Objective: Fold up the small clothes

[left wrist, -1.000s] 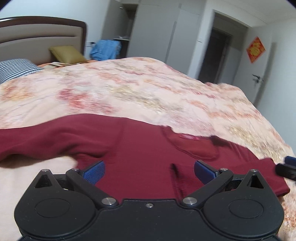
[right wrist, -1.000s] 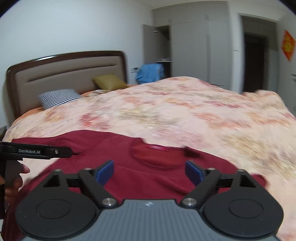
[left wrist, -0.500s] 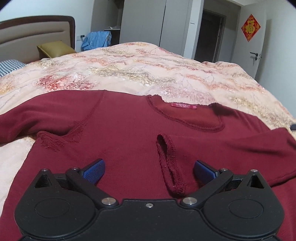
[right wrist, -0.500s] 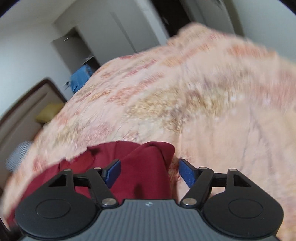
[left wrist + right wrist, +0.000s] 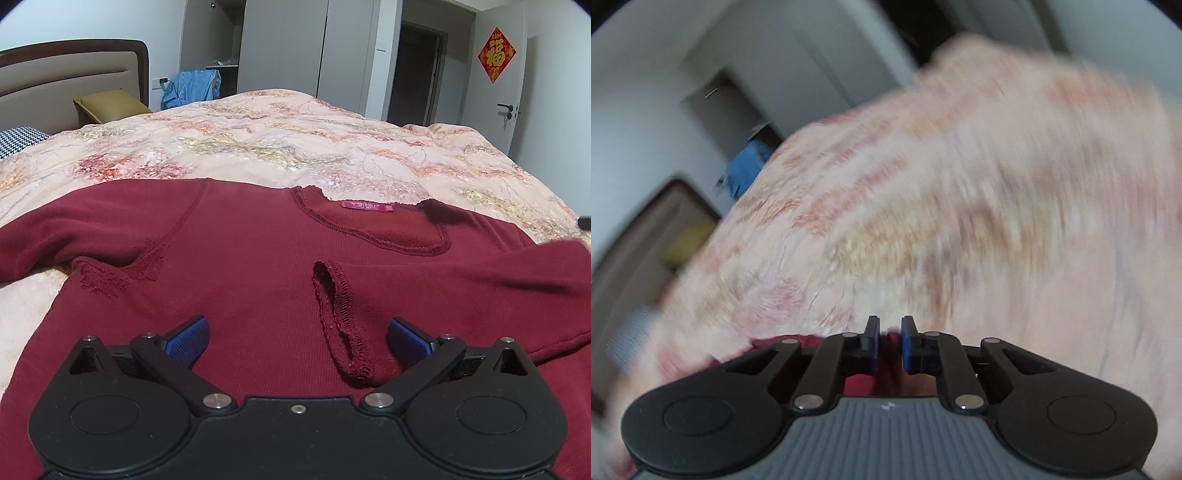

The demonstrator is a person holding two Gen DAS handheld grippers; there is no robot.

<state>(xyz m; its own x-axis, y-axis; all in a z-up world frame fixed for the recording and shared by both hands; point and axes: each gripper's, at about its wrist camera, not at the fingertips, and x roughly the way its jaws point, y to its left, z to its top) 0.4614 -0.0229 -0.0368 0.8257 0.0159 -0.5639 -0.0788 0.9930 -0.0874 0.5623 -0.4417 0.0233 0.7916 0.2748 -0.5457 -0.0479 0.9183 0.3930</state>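
Garment: dark red knitted long-sleeved top [image 5: 236, 266], spread flat across the lower half of the left wrist frame, neckline with pink label toward upper right of centre.
Folded sleeve: right-hand sleeve [image 5: 461, 291] laid back over the body of the top, its stitched cuff opening lying low in the frame, right of centre.
Other sleeve: stretched out toward the left edge of the frame, resting on the bedcover.
Left gripper [image 5: 297, 334]: blue-padded jaws standing wide apart above the top, cuff lying between them, nearer the right pad, neither pad pressing on cloth.
Right gripper [image 5: 887, 341]: jaws just drawn together, pinched on a thin fold of the dark red top at lower centre of the right wrist frame; much blur around it.
Surface: peach floral quilted bedcover [image 5: 295, 147], filling the middle of both frames.
Background, left wrist frame: olive cushion [image 5: 110, 107] and padded beige headboard [image 5: 62, 74] at upper left, blue cloth [image 5: 194, 86] beside them, red diamond-shaped door decoration [image 5: 496, 55] at upper right.
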